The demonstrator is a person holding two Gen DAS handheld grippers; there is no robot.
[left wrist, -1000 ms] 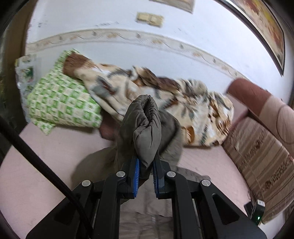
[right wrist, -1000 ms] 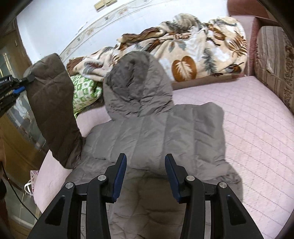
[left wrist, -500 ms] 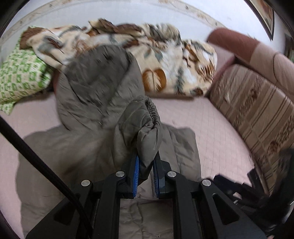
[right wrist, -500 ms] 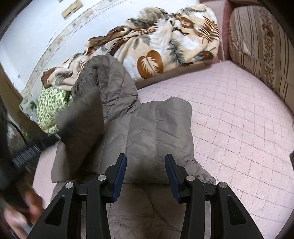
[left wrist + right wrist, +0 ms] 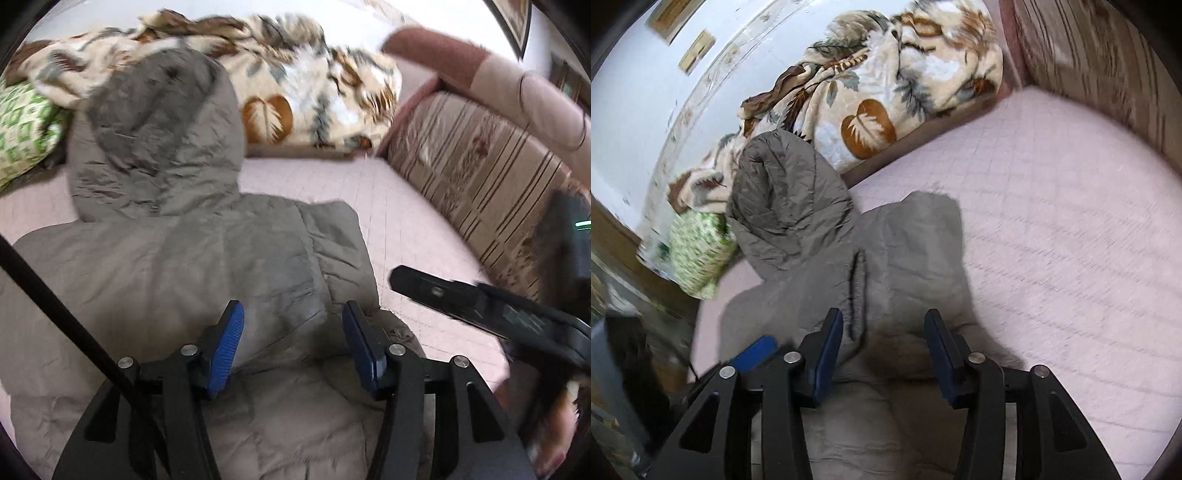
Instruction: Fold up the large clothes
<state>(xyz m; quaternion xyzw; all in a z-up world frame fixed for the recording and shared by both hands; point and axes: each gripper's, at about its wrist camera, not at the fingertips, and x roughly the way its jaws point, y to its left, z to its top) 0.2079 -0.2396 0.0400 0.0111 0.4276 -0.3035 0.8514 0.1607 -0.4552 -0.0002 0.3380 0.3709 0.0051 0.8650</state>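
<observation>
The grey-brown padded jacket (image 5: 192, 280) lies spread on the pink quilted mattress (image 5: 399, 229), its shell matte and softly crinkled, stitched in wide puffy bands. Its rounded hood (image 5: 155, 122) points toward the far wall, the top of it touching the bundled blanket. One sleeve (image 5: 916, 251) lies folded in across the body, its seam a dark line down the middle in the right wrist view. The left gripper (image 5: 291, 339) hangs just over the jacket's lower body; its jaws have just been opening and now stand apart with only the flat cloth beneath them, nothing pinched. The right gripper (image 5: 884, 347) hovers over the folded-in sleeve, its jaws also having just widened a little, parted and gripping nothing; its ribbed blue pads (image 5: 827, 358) face each other across bare fabric. The leaf-print fleece blanket (image 5: 295, 85), cream with brown and grey leaves, is heaped along the back edge. A green-and-white checked pillow (image 5: 22, 136) sits at the far left corner beside the hood. A striped brown sofa cushion (image 5: 480, 181) bounds the right side. Between the jacket's right edge and that cushion the mattress is a broad bare stretch of diamond-quilted pink. Both views are motion-blurred.
</observation>
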